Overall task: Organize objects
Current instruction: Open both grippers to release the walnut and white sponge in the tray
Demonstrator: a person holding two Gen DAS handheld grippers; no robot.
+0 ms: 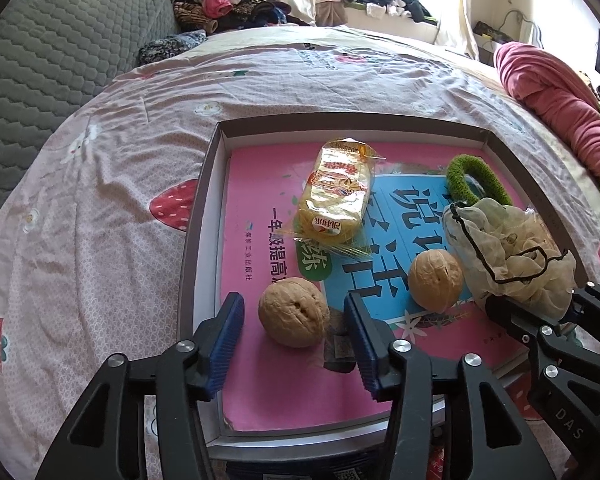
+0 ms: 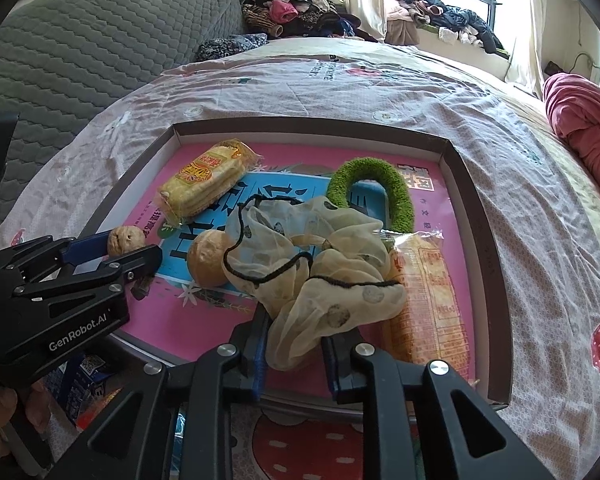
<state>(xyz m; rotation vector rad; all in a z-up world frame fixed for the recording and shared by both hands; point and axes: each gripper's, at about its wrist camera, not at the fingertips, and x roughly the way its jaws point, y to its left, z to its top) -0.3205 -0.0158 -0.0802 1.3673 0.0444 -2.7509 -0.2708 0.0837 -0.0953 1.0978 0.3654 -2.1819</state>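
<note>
Strawberry-print bed [image 1: 100, 168] carried our tray [image 1: 204, 184]; lower centre, our left tool [image 1: 296, 322] gaped wide around a walnut [image 1: 294, 312], untouched, while our right tool [image 2: 294, 354] pinched the mesh pouch [image 2: 316, 264].

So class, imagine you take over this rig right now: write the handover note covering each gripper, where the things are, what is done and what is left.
Left gripper: open, jaws either side of the nearer walnut, not closed on it.
Right gripper: shut on the mesh drawstring bag.
In the shallow box, on the pink book: second walnut beside the bag, yellow cracker pack, green fuzzy ring, orange snack packet partly under the bag.
Done: both grippers in position.
Left, probably: grip the walnut and bag both walnuts.
</note>
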